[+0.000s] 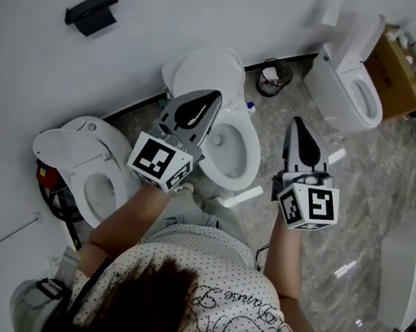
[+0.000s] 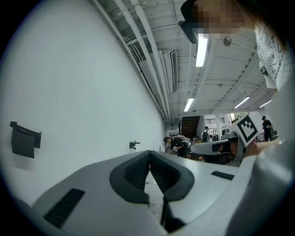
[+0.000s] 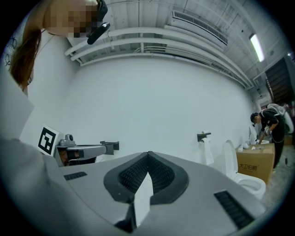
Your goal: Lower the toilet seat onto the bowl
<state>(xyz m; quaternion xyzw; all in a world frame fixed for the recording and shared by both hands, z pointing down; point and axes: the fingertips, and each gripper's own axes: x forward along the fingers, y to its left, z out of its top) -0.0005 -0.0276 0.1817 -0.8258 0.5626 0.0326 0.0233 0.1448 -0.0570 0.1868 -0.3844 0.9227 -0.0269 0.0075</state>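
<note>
Left gripper (image 1: 210, 101) and right gripper (image 1: 297, 127) both shut on nothing, held level above and flanking the bowl (image 1: 253, 160), likely staged for the approach; seat (image 1: 205, 74) stands upright behind the bowl, leaning on the wall (image 1: 137, 8), so lowering hasn't started.

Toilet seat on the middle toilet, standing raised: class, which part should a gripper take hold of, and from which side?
The toilet seat leans back toward the wall behind the bowl, with its upper edge free. It is probably best to grip that top edge, coming from the front, where nothing blocks it.
</note>
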